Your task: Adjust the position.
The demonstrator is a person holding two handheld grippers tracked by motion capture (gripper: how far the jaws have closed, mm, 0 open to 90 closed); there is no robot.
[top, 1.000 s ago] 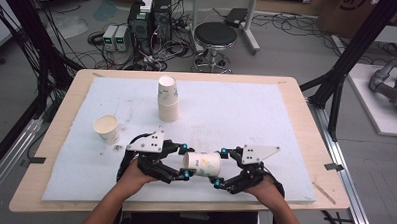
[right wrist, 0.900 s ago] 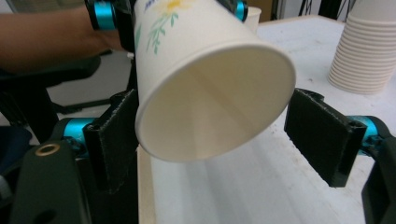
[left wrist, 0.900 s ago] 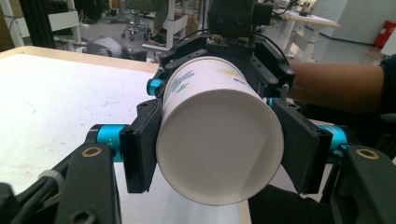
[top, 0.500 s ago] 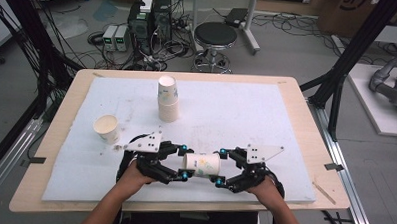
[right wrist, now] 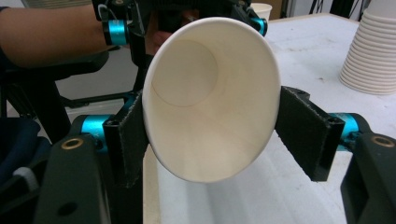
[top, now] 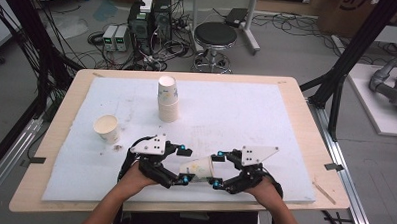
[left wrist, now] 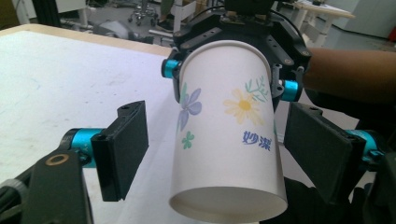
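The right gripper (right wrist: 210, 135) is squeezing a paper cup (right wrist: 210, 100) near its open rim, with both black pads pressed against the sides, so the rim looks a little squashed. The cup lies on its side in the air, and its mouth faces the right gripper's camera. The left gripper (left wrist: 217, 154) is at the other end of the same cup (left wrist: 229, 130). Its jaws stand wide apart, one on each side of the cup's bottom end, and there is a gap on both sides, so it is not holding the cup. In the high view the cup (top: 197, 168) hangs between the two grippers, just above the near edge of the tabletop (top: 246, 118), in the middle. The left gripper (top: 183, 165) is on its left and the right gripper (top: 216, 168) on its right. Far from them, near the middle of the tabletop, stands a tall stack of cups (top: 168, 99) turned upside down. One more single cup (top: 106, 128) stands open side up at the left. It looks like one cup is already set out, and this one is partway there. I think it has yet to be turned upright and put down on the tabletop, and many cups wait in the stack.
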